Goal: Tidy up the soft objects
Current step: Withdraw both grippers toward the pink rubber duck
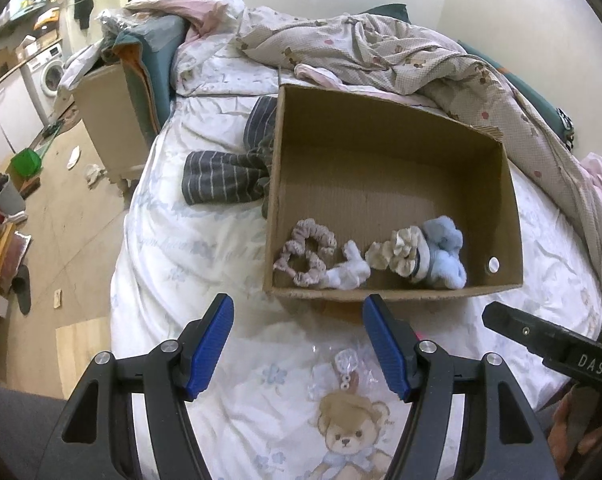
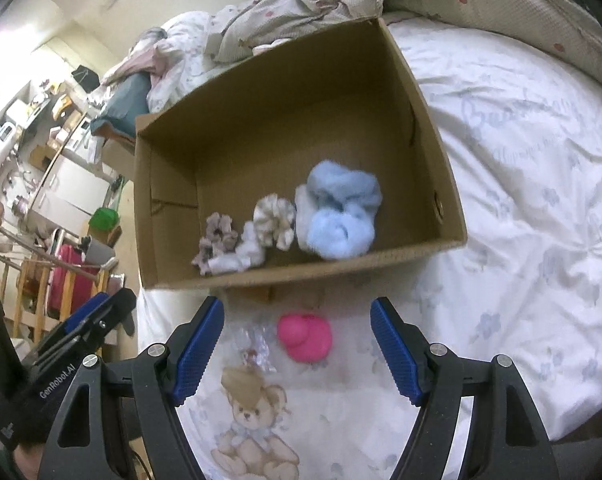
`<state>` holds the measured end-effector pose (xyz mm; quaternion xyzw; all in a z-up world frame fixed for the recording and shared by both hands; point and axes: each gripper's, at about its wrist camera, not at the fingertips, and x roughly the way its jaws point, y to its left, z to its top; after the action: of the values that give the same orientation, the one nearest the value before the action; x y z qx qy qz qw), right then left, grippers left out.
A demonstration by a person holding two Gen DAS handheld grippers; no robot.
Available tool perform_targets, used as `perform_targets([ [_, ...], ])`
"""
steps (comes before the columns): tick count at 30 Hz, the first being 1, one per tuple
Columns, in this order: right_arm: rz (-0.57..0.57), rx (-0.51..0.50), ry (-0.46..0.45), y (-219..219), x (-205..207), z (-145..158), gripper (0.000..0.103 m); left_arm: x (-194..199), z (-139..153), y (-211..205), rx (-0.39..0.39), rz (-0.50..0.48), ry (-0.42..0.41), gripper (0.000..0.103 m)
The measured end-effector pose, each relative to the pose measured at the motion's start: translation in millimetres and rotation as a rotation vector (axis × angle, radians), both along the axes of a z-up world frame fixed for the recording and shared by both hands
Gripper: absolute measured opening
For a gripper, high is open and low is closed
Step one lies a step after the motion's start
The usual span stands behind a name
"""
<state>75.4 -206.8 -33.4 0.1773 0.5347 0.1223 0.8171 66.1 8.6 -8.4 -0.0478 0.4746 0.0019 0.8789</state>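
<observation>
An open cardboard box lies on the bed. Along its near wall lie a pink scrunchie, a small white soft piece, a beige scrunchie and a fluffy blue item. On the sheet in front of the box sit a pink round object and a clear plastic packet. My left gripper is open and empty before the box. My right gripper is open, with the pink object just beyond its fingertips.
A striped grey garment lies left of the box. A crumpled patterned quilt is heaped behind the box. The bed's left edge drops to a wooden floor with scattered clutter. The sheet carries a teddy print.
</observation>
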Motion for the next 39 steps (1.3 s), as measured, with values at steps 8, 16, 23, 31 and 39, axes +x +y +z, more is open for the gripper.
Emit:
perform_targets([
  [8, 0.013, -0.024, 0.028, -1, -21, -11, 0.08, -12, -18, 12, 0.011, 0.008, 0.048, 0.064],
  [16, -0.023, 0.021, 0.074, -15, -23, -22, 0.08, -14, -41, 24, 0.051, 0.054, 0.111, 0.064],
  [23, -0.029, 0.052, 0.133, -9, -11, -41, 0.08, -12, -48, 25, 0.034, 0.057, 0.134, 0.064],
  [31, 0.021, 0.022, 0.246, 20, 15, -83, 0.08, -12, -55, 37, 0.016, 0.079, 0.169, 0.064],
  [39, 0.092, -0.073, 0.255, 54, 28, -99, 0.08, -17, -61, 47, 0.017, 0.091, 0.206, 0.064],
])
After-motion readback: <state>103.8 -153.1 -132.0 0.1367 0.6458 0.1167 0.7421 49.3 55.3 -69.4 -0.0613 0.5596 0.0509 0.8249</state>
